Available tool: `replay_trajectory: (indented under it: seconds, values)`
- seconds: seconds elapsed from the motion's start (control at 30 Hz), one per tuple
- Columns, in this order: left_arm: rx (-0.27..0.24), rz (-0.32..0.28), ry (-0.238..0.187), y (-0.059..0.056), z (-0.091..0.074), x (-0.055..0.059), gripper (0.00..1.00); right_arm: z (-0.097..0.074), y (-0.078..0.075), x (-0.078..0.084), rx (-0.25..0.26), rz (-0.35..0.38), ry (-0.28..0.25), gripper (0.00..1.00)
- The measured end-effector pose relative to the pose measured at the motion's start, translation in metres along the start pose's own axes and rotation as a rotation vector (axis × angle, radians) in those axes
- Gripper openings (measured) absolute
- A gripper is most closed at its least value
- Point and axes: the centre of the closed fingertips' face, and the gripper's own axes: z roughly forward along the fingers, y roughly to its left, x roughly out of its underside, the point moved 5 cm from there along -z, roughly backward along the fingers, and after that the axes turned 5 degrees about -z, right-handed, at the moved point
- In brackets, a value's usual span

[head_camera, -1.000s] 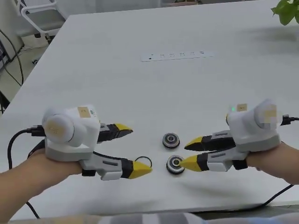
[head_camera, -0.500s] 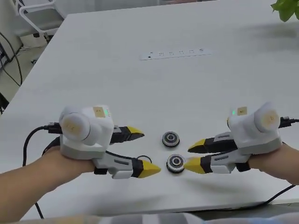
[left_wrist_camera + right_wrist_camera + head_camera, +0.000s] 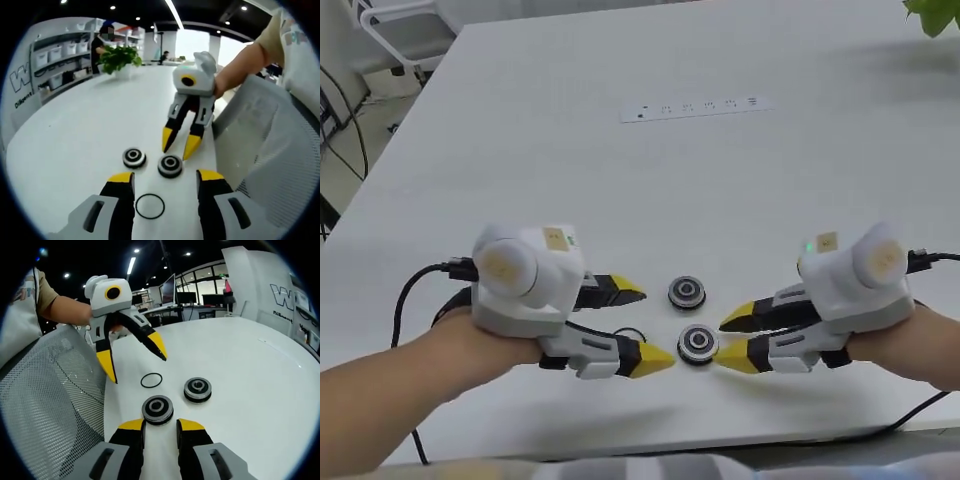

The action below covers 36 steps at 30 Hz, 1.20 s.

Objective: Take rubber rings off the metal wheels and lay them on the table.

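Left gripper (image 3: 645,324) gapes wide, right gripper (image 3: 723,337) narrowly parted, tips facing

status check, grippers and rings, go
Left gripper open, empty, jaws either side of a loose ring on the table. Right gripper open, aimed at the near wheel. Far wheel untouched. Nothing in the way.

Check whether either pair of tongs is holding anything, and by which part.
Nothing held: left tongs and right tongs are open, flanking the near wheel.
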Motion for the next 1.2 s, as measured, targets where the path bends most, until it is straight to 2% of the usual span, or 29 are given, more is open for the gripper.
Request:
replay_trajectory:
  seconds: [0.5,0.63,0.97,1.2]
  values:
    - [0.045,0.013,0.04,-0.007,0.024,0.002,0.42,0.006,0.002,0.002,-0.008,-0.015,-0.002,0.19]
    - [0.06,-0.015,0.034,-0.009,0.028,0.001,0.39,0.006,0.001,0.002,-0.008,-0.016,-0.004,0.18]
    - [0.058,0.006,0.062,-0.01,0.039,0.002,0.31,0.006,0.001,0.003,-0.006,-0.009,-0.014,0.18]
    - [0.054,0.009,0.065,-0.008,0.044,0.001,0.23,0.006,0.001,0.003,-0.006,-0.008,-0.016,0.17]
